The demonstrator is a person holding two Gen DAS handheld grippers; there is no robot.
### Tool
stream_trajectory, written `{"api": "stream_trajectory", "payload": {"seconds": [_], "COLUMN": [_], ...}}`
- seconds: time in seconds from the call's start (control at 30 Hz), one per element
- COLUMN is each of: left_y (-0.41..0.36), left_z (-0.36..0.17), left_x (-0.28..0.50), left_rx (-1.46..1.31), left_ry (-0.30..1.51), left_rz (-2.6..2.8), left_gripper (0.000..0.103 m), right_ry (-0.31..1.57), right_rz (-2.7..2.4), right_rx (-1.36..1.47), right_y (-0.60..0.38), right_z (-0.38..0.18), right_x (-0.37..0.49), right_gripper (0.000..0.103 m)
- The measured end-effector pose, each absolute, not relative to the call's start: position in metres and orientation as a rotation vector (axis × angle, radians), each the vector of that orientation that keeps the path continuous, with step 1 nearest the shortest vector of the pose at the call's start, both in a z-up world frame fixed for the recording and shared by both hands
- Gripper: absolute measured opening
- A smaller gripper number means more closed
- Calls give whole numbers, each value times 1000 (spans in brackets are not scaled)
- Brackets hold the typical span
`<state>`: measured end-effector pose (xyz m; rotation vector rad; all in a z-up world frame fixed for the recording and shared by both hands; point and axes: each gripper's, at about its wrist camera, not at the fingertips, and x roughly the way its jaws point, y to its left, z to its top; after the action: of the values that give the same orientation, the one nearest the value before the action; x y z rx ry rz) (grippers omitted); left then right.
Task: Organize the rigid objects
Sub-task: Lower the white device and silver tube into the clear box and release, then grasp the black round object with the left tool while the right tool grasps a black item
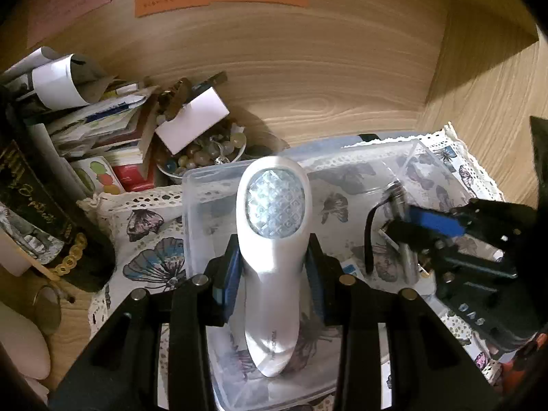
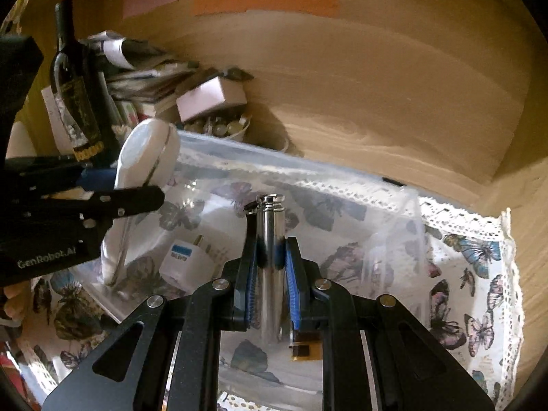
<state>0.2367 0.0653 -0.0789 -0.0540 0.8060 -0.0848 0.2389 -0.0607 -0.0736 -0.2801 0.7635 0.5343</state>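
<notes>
My left gripper (image 1: 274, 267) is shut on a white hand-held device (image 1: 274, 239) with a faceted clear oval face, held over a clear plastic bin (image 1: 191, 185). The device also shows in the right wrist view (image 2: 147, 157). My right gripper (image 2: 270, 260) is shut on a shiny metal cylinder (image 2: 270, 239) with a black strap, held over the same bin (image 2: 404, 205); the cylinder also shows in the left wrist view (image 1: 399, 205). A white plug adapter (image 2: 185, 260) and a small brown part (image 2: 301, 346) lie in the bin.
The bin stands on a butterfly-print lace cloth (image 2: 479, 274) in a wooden alcove. At the left are a dark wine bottle (image 2: 78, 102), stacked books and papers (image 1: 96, 126), a bowl of beads (image 1: 205, 154) and a white box (image 1: 191, 123).
</notes>
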Motion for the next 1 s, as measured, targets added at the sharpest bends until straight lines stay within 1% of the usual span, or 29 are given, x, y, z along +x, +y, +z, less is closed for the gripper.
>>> {"api": "stream_trajectory", "payload": {"seconds": [0.23, 0.3, 0.37, 0.5, 0.57, 0.63, 0.7, 0.73, 0.77, 0.8, 0.83, 0.87, 0.9, 1.0], "left_y": [67, 66, 65, 65, 65, 65, 66, 66, 66, 66, 66, 66, 67, 72], "left_z": [-80, -79, -77, -69, -65, -59, -53, -50, -46, -43, -40, -36, -33, -26], "left_x": [238, 236, 234, 226, 220, 213, 204, 200, 194, 189, 185, 179, 172, 157], "left_rx": [-61, -66, -61, -66, -68, -68, -64, -58, -54, -50, -46, -44, -43, -44], "left_ry": [824, 822, 816, 798, 784, 767, 742, 740, 724, 709, 697, 682, 666, 633], "left_rz": [-90, -94, -92, -103, -108, -103, -96, -97, -93, -87, -82, -76, -70, -53], "left_gripper": [35, 35, 35, 36, 36, 42, 54, 57, 63, 70, 74, 81, 87, 98], "right_ry": [807, 813, 814, 793, 769, 737, 708, 693, 677, 658, 640, 624, 609, 570], "right_rz": [542, 542, 531, 525, 518, 505, 496, 492, 487, 479, 471, 463, 458, 443], "right_rx": [-253, -241, -241, -243, -242, -244, -244, -241, -238, -234, -230, -226, -222, -218], "right_y": [-61, -62, -63, -66, -67, -71, -74, -77, -80, -83, -86, -89, -91, -100], "right_z": [-81, -80, -80, -74, -68, -60, -52, -47, -42, -37, -32, -28, -24, -12], "right_x": [247, 249, 249, 244, 241, 235, 230, 227, 223, 218, 214, 210, 206, 193], "right_gripper": [15, 17, 23, 31, 43, 49, 53, 57, 60, 67, 75, 80, 82, 85]}}
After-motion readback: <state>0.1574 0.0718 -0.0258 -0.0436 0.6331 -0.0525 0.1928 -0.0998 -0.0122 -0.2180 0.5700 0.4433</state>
